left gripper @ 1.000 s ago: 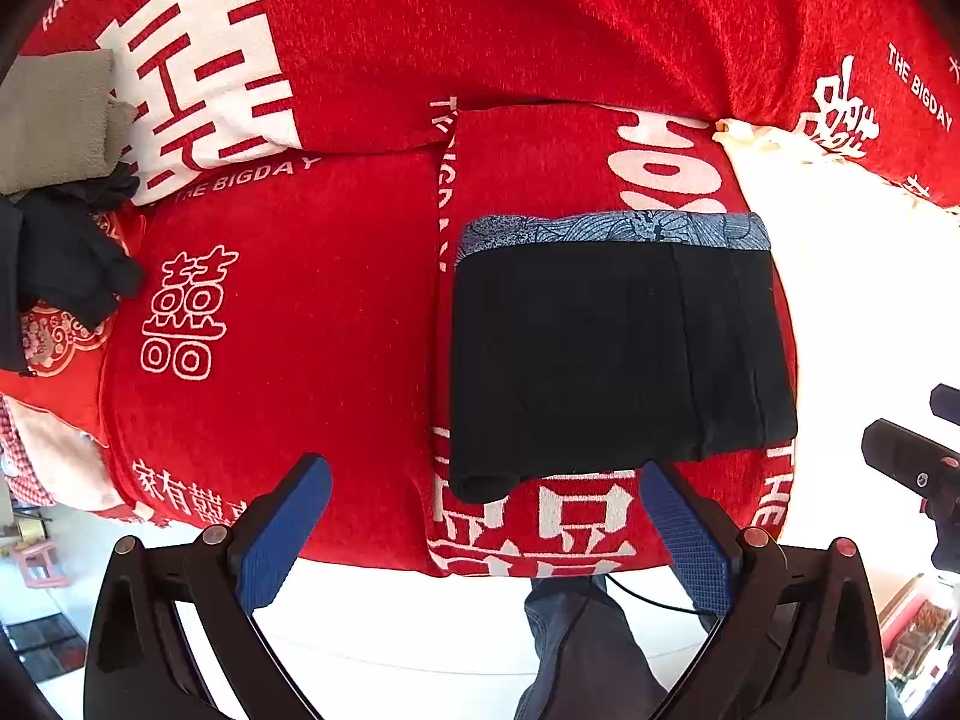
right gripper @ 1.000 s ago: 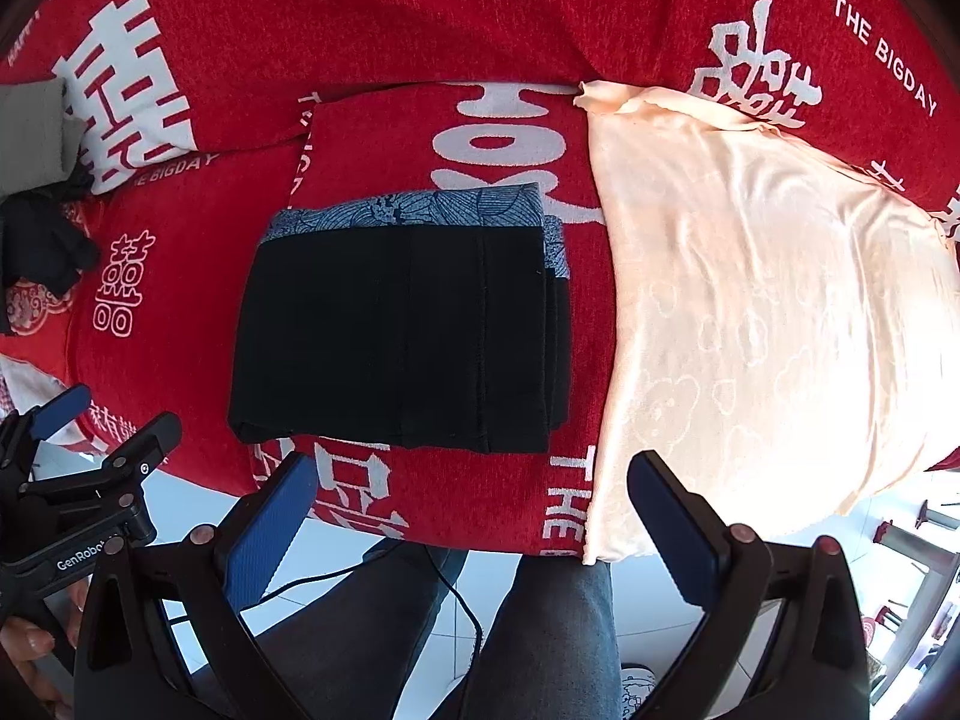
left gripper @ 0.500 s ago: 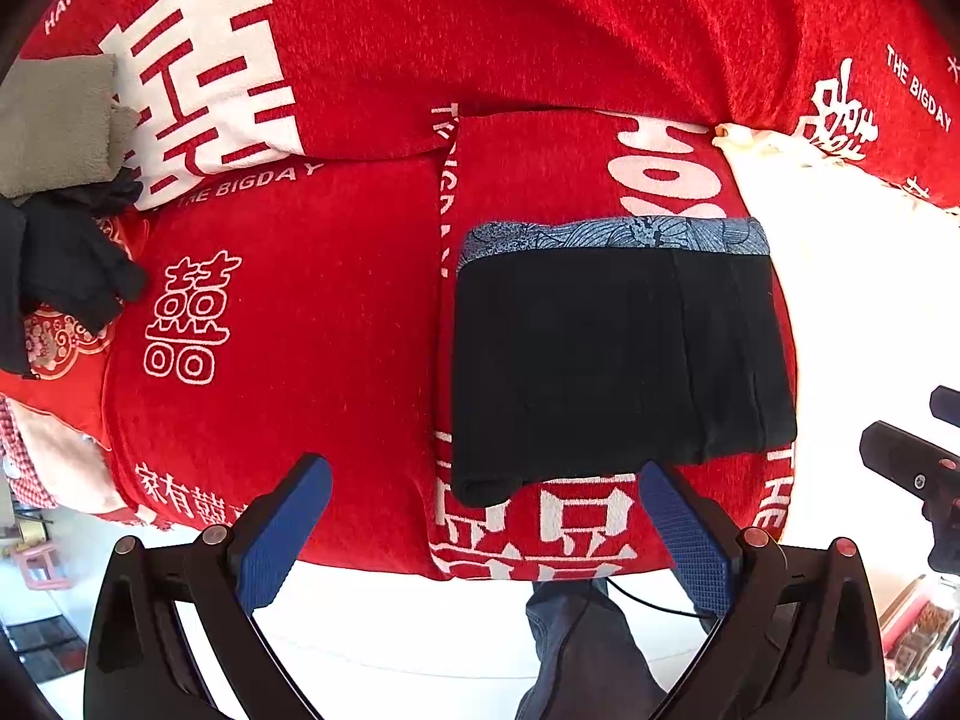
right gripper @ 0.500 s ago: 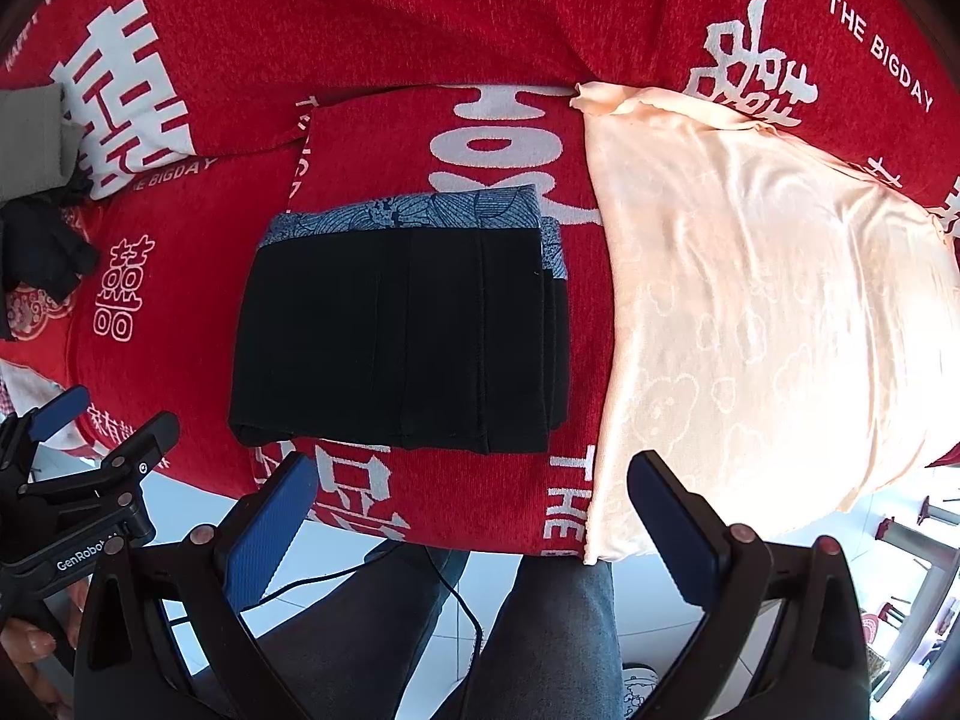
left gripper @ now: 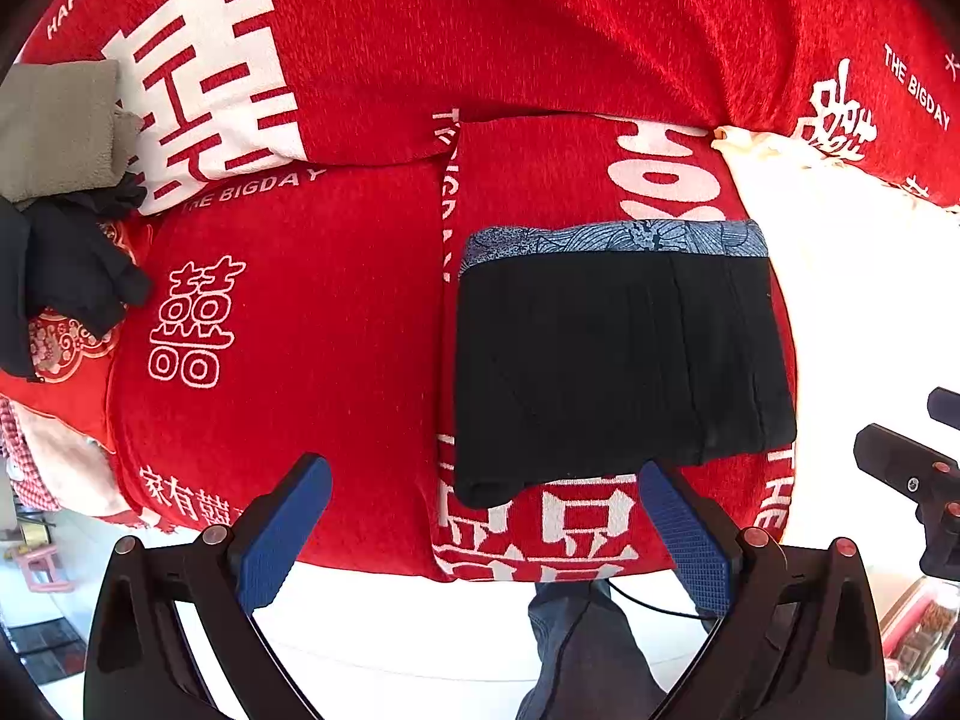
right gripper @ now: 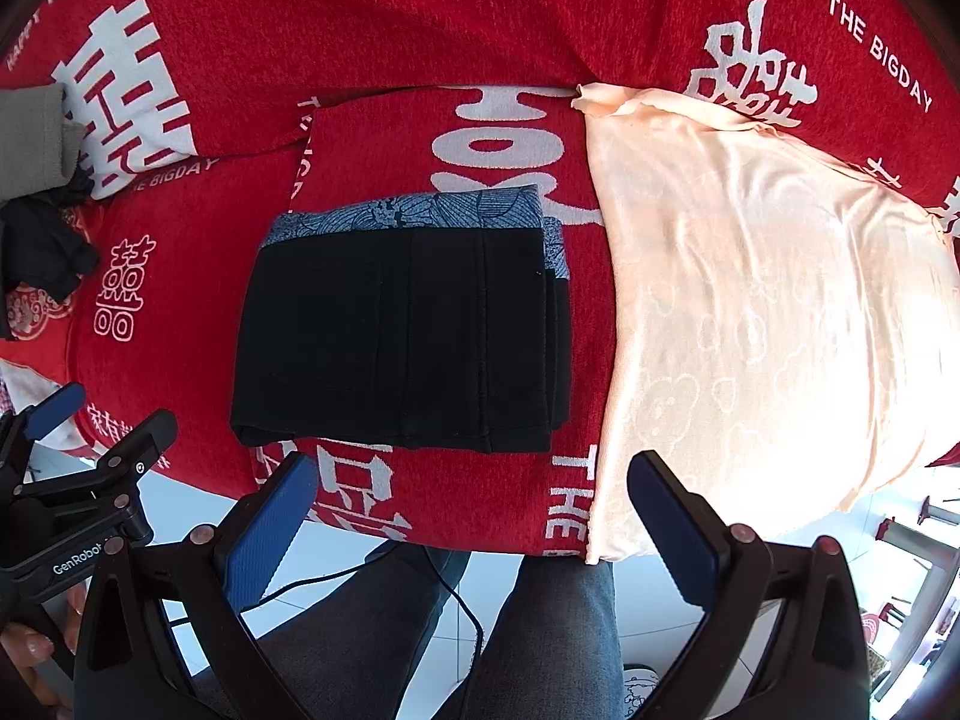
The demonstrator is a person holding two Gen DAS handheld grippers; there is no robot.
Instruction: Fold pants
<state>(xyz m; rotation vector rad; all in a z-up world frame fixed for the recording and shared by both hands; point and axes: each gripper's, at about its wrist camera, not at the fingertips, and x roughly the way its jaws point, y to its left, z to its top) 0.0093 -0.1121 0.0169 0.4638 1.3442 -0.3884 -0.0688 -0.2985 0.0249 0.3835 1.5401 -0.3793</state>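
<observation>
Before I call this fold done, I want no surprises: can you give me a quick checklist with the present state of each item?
1. Pants folded into a compact rectangle: ok.
2. Patterned waistband lying flat along the far edge: ok.
3. Layers lined up on the right side: not ok, lower edges stick out a little.
4. Left claw open and clear of the cloth: ok.
5. Right claw open and holding nothing: ok.
6. Pants clear of the peach cloth: ok, red cover shows between them.
</observation>
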